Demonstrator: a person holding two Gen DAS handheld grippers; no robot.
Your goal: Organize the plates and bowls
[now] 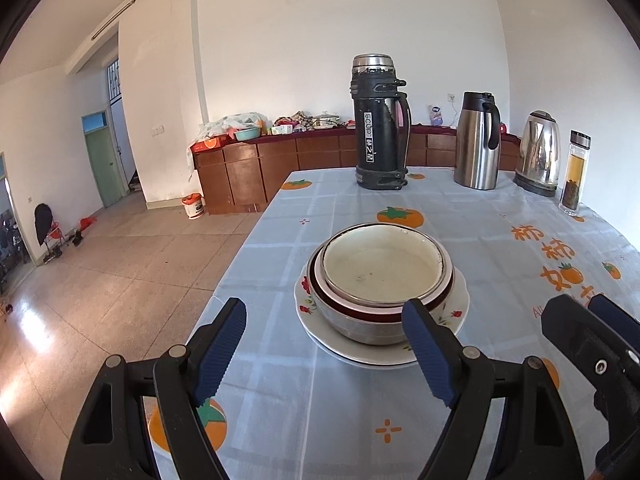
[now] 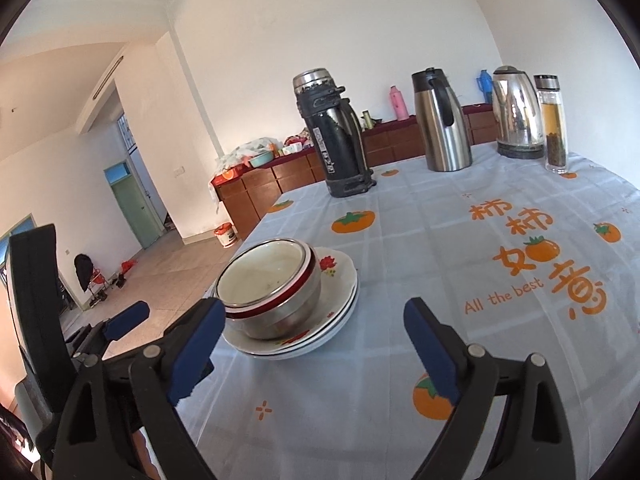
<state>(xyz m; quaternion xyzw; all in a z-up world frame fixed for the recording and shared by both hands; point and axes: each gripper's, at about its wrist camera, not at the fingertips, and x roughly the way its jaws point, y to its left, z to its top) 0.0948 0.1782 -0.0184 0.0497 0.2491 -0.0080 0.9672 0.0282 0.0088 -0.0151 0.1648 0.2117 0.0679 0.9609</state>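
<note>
Nested metal bowls [image 1: 382,280] with a red-banded rim sit on stacked white flowered plates [image 1: 320,336] on the table. My left gripper [image 1: 326,326] is open and empty, its fingers just in front of the stack, apart from it. In the right wrist view the bowls [image 2: 268,284] and plates [image 2: 340,280] lie to the left ahead. My right gripper [image 2: 314,326] is open and empty, to the right of the stack and a little nearer. The right gripper also shows in the left wrist view [image 1: 592,320], and the left gripper in the right wrist view [image 2: 126,320].
A tablecloth with orange fruit prints [image 1: 520,280] covers the table. At the far end stand a black thermos [image 1: 380,120], a steel jug [image 1: 478,140], an electric kettle [image 1: 538,152] and a glass tea bottle [image 1: 576,172]. The table's left edge [image 1: 240,248] drops to the floor.
</note>
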